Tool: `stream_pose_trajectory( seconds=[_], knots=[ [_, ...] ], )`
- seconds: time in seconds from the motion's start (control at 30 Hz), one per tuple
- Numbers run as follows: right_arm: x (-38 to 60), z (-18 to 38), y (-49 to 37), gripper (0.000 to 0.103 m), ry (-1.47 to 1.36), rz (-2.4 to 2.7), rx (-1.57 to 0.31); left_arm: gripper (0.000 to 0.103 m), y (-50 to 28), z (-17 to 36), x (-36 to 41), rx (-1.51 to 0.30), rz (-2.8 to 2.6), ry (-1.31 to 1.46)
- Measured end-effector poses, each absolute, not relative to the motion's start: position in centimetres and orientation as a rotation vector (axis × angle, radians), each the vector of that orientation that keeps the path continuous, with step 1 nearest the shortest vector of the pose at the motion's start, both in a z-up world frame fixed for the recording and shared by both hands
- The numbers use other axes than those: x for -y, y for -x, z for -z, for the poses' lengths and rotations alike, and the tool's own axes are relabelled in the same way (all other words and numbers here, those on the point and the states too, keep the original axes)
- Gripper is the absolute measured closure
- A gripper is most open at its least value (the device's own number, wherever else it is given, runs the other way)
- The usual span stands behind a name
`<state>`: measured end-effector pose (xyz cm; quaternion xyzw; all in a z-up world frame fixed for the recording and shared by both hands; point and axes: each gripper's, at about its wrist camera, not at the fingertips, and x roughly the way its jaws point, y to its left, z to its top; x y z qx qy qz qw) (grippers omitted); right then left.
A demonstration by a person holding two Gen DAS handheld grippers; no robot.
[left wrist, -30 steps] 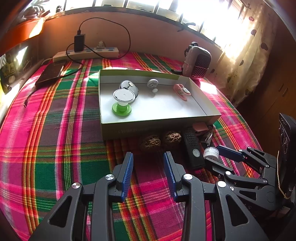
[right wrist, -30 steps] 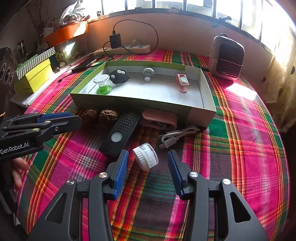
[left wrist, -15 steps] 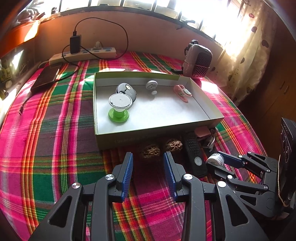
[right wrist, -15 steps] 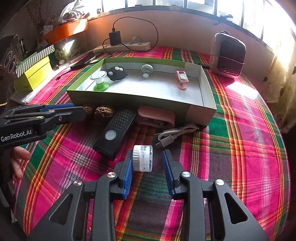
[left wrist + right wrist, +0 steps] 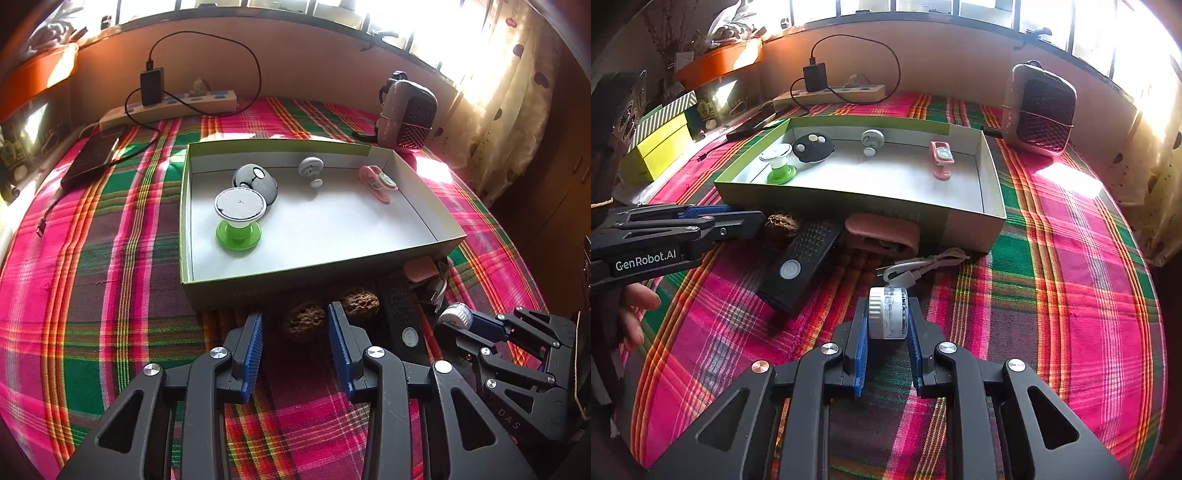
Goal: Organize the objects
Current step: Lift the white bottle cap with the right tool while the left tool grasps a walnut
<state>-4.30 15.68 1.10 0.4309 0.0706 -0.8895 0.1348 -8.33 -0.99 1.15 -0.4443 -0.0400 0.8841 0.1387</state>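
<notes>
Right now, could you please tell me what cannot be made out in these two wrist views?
- Pink case: right wrist view, rear hidden by the box wall; left wrist view shows only a corner.
- Second walnut: right wrist view, hidden behind the left gripper; one walnut shows.
- Small jar in the right gripper: contents too blurred.
- Box-wall print: left wrist view, too faint.

right gripper (image 5: 886, 321): clamped on a small clear plastic jar with white ribbed lid (image 5: 888, 313)
just ahead: coiled white USB cable (image 5: 923, 264)
ahead-left: black rectangular remote (image 5: 801, 264)
</notes>
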Motion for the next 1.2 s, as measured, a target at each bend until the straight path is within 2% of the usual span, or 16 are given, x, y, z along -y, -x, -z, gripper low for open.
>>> stream_pose_trajectory(
  seconds=[1.2],
  knots=[
    [-16.29, -1.01, 4.34, 0.083, -1.237, 2.563, -0.207, 0.074, 8.52, -0.74, 0.75, 0.102, -2.593, 1.325]
  ],
)
